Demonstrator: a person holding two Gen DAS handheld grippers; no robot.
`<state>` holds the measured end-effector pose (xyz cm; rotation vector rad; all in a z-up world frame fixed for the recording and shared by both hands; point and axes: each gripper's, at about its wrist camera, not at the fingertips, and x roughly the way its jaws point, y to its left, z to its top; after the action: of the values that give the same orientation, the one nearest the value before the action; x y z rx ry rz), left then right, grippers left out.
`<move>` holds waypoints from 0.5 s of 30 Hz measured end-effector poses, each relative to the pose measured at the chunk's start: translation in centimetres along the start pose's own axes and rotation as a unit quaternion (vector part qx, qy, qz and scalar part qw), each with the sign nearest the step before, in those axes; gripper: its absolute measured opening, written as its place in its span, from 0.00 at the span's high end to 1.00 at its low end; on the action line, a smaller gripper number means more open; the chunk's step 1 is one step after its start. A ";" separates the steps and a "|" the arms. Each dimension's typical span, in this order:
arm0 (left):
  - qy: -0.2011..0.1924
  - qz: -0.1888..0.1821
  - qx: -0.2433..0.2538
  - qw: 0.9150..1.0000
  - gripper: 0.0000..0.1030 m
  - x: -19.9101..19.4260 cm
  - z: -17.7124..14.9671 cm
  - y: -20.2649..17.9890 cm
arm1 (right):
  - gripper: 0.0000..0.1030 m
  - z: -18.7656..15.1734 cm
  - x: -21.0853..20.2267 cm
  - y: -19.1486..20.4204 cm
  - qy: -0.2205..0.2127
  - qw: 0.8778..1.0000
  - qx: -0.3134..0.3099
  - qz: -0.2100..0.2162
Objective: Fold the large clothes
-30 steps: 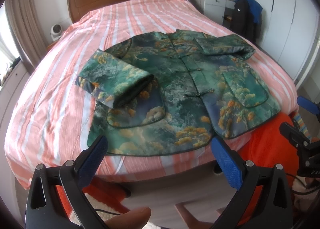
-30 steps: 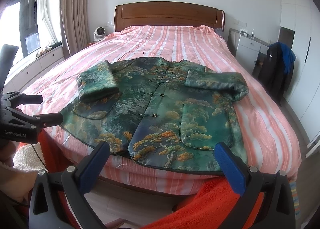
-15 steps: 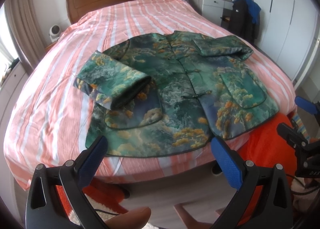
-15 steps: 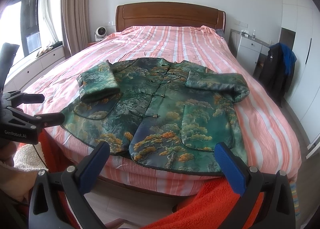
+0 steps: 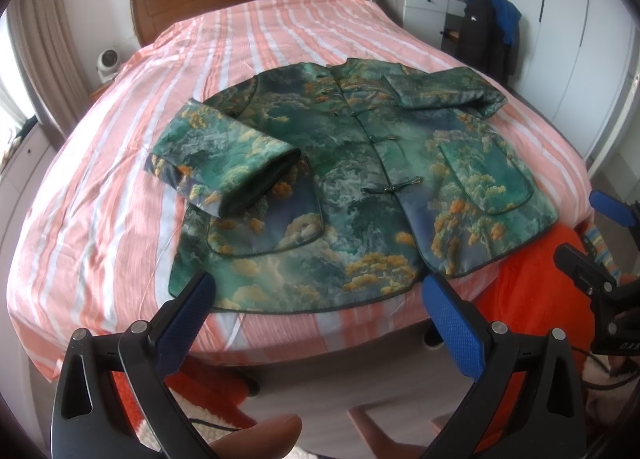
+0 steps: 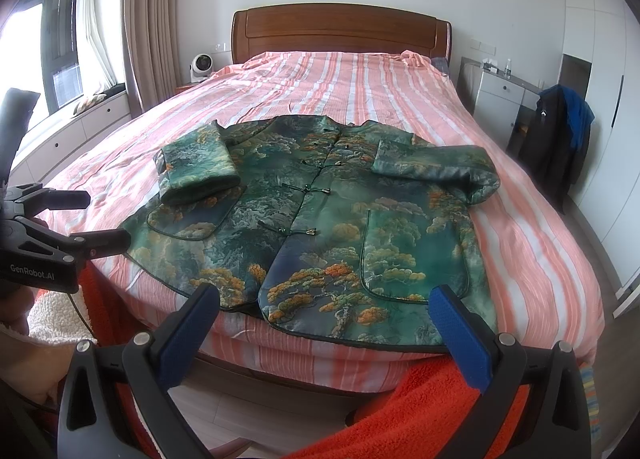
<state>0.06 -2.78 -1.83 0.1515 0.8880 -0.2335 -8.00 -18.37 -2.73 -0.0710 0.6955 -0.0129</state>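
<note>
Both sleeves lie folded across the green jacket (image 6: 320, 219), spread flat on the bed (image 6: 360, 91); my left gripper (image 5: 316, 311) and right gripper (image 6: 324, 315) hover released, ready for its hem.

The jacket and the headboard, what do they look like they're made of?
The jacket looks like a satin or brocade fabric, perhaps silk-like: it has a soft sheen and a dense pattern of trees and clouds, with knotted cord fastenings down the front. The fibre can't be told. The headboard looks like polished reddish-brown wood, smooth and faintly glossy.
</note>
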 end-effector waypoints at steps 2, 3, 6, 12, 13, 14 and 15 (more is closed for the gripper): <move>0.000 0.000 0.000 1.000 0.00 0.0 0.0 0.0 | 0.00 0.0 0.0 -0.1 -0.001 1.000 0.000 0.000; 0.000 0.000 0.000 1.000 0.00 0.0 0.0 0.0 | 0.00 0.0 0.0 -0.1 -0.001 1.000 0.000 0.000; -0.002 -0.001 0.000 1.000 0.00 0.1 -0.2 -0.1 | 0.00 0.0 0.0 -0.1 -0.001 1.000 0.000 0.000; -0.002 -0.008 0.002 1.000 0.00 0.2 -0.5 -0.2 | 0.00 0.0 0.0 -0.1 -0.001 1.000 0.001 0.000; -0.001 -0.009 0.002 1.000 0.00 0.2 -0.5 -0.2 | 0.00 0.0 0.0 -0.1 0.000 1.000 0.000 0.000; -0.001 -0.009 0.002 1.000 0.00 0.1 -0.4 -0.2 | 0.00 0.1 0.0 -0.1 0.001 1.000 0.001 0.000; -0.001 -0.009 0.001 1.000 0.00 0.1 -0.4 -0.2 | 0.00 0.1 0.0 0.0 0.001 1.000 0.001 0.000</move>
<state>-0.22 -2.92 -2.20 0.1463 0.8883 -0.2513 -7.94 -18.40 -2.67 -0.0695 0.6970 -0.0132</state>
